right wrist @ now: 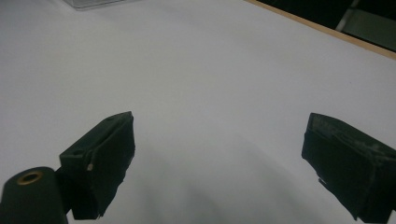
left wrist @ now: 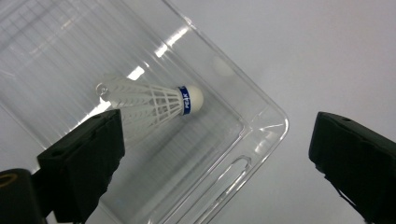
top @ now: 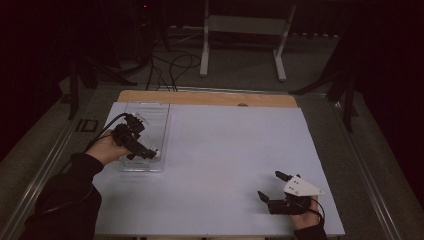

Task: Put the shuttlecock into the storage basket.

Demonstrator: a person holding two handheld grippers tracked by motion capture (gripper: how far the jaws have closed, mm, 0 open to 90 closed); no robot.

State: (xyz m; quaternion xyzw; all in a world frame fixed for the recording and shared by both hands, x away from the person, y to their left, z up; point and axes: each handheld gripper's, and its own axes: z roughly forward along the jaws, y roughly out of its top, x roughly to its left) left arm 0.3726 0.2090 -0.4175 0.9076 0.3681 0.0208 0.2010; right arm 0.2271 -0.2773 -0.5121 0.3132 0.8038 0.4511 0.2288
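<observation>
- Left claw [top: 145, 150] over the near end of the clear tray [top: 162, 131], tilted down, jaws spread, nothing between them.
- Shuttlecock [left wrist: 154, 105] lies on its side inside the tray, cork toward the near corner, apart from the pads.
- Right claw [top: 272, 186] low over the counter [top: 225, 150] at the near right, jaws spread, empty.
- Wide bare counter between the claws; tray hugs the left edge.

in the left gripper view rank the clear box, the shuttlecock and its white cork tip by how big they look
1. clear box, largest; it runs past the edges of the view.
2. shuttlecock, lying on its side inside the box.
3. white cork tip, smallest, just the rounded end past the blue band.
</observation>
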